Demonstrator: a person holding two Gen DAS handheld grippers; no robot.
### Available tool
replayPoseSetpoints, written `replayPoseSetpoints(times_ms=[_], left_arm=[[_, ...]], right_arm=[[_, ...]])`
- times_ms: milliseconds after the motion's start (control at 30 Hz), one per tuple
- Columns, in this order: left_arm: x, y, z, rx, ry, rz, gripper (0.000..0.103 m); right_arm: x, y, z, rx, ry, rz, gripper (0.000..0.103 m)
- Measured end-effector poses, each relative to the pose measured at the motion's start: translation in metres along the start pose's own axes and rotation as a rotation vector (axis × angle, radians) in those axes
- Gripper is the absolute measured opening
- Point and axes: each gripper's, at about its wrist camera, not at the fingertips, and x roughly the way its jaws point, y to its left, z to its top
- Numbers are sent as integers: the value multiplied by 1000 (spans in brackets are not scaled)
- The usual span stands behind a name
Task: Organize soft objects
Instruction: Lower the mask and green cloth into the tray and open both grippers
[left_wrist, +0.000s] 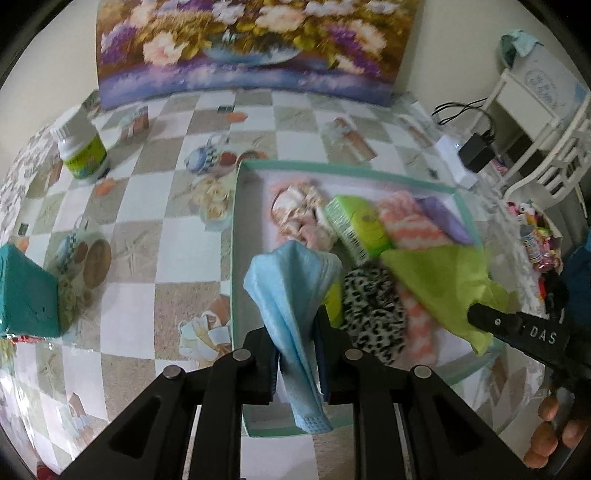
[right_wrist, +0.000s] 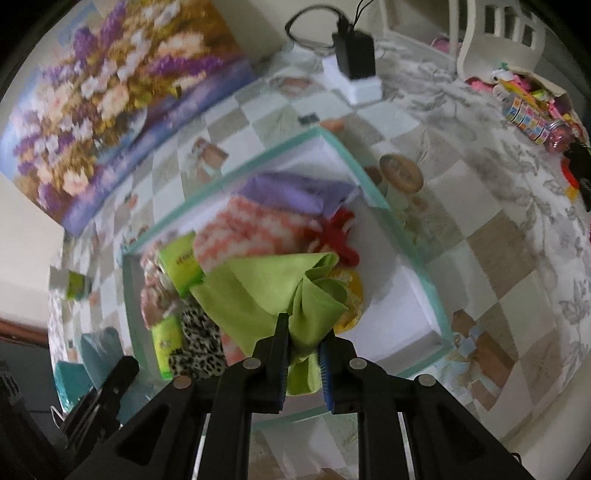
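Note:
My left gripper (left_wrist: 295, 350) is shut on a light blue cloth (left_wrist: 291, 295) and holds it over the near left part of a white box with a teal rim (left_wrist: 233, 258). My right gripper (right_wrist: 304, 343) is shut on a lime green cloth (right_wrist: 266, 291) over the same box (right_wrist: 373, 192); the right gripper and green cloth (left_wrist: 447, 284) show at the right of the left wrist view. In the box lie a leopard-print cloth (left_wrist: 373, 314), a pink-and-white knit (right_wrist: 255, 229), a purple cloth (right_wrist: 295, 192), a red yarn piece (right_wrist: 340, 236), a floral cloth (left_wrist: 299, 214) and green packets (left_wrist: 358, 225).
The box stands on a checkered tablecloth. A white bottle with a green label (left_wrist: 83, 151) stands far left, a teal box (left_wrist: 26, 295) at the left edge. A floral painting (left_wrist: 255, 48) leans on the wall. A black adapter on a white block (right_wrist: 354, 62) and a white chair (left_wrist: 546, 122) are at the right.

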Motion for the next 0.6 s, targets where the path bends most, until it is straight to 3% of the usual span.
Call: replayPoseSetpoints(times_ms=[200, 367, 433, 500, 567, 600], left_arm=[[12, 3, -3, -11, 44, 21, 35], [13, 2, -3, -11, 63, 24, 54], [13, 1, -3, -17, 71, 20, 60], [10, 0, -2, -15, 71, 13, 62], [6, -1, -2, -11, 62, 12, 75], [4, -2, -1, -10, 56, 12, 77]], right_arm=[[14, -2, -3, -11, 52, -45, 21], [20, -5, -6, -13, 76, -85, 36], [21, -7, -6, -10, 77, -98, 55], [20, -9, -7, -7, 71, -112, 58], [18, -11, -6, -5, 66, -112, 59], [18, -12, -7, -6, 63, -117, 62]])
